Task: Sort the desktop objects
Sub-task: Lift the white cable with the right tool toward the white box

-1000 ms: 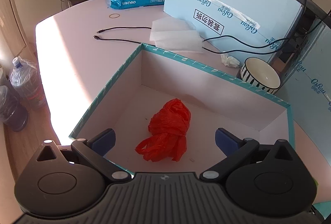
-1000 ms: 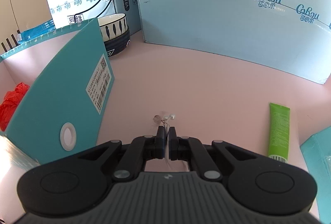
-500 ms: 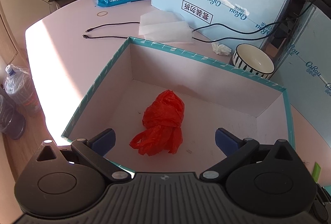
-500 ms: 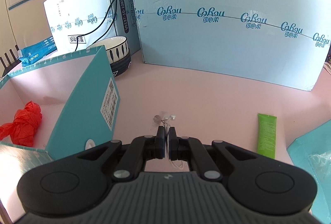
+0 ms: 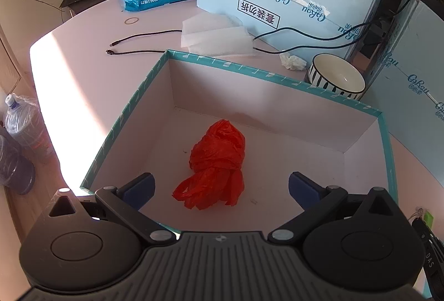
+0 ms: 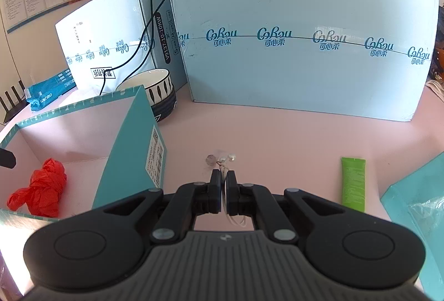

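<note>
Earphones (image 6: 225, 162) pinched in right gripper (image 6: 224, 191): carry left over teal box (image 6: 130, 117), avoid snagging dangling wire.

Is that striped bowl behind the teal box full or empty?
Empty. The left camera looks into the striped bowl: its white inside is bare. It stands upright behind the teal box.
</note>
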`<state>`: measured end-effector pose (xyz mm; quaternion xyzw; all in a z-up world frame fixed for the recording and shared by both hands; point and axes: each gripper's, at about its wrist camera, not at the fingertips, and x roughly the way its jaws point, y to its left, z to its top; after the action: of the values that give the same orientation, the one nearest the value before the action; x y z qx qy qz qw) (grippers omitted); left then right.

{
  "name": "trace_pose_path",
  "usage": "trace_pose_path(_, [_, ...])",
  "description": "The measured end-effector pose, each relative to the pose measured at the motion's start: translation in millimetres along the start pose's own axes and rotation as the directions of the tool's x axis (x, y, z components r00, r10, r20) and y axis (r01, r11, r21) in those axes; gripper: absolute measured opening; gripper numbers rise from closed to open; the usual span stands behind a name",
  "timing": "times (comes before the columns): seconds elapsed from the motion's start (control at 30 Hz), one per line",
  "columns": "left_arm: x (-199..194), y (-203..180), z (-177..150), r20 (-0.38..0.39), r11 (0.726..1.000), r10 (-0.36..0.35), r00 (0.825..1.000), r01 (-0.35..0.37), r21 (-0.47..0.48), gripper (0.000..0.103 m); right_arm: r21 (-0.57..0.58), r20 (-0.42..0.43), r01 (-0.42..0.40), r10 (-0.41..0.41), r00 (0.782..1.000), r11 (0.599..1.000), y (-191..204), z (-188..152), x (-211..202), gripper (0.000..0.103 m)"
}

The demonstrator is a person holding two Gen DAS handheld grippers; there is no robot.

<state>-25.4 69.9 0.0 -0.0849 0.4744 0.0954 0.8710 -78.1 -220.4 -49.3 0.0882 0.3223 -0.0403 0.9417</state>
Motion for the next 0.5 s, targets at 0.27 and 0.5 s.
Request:
trace_pose_path(0.27, [1,-1,-1,0.001,1.000,-0.001,1.000,0.001,0.022,0.103,0.022,0.018,0.007,-0.008,1.000,1.000,3,5,-10,0.003])
trace_pose_path(0.5, [-2,-1,-4,0.001,0.999,-0.022,1.000,0.022,0.039,0.103,0.048,0.011,0.025,-0.026,1.000,0.999,1,2,-14,0.003])
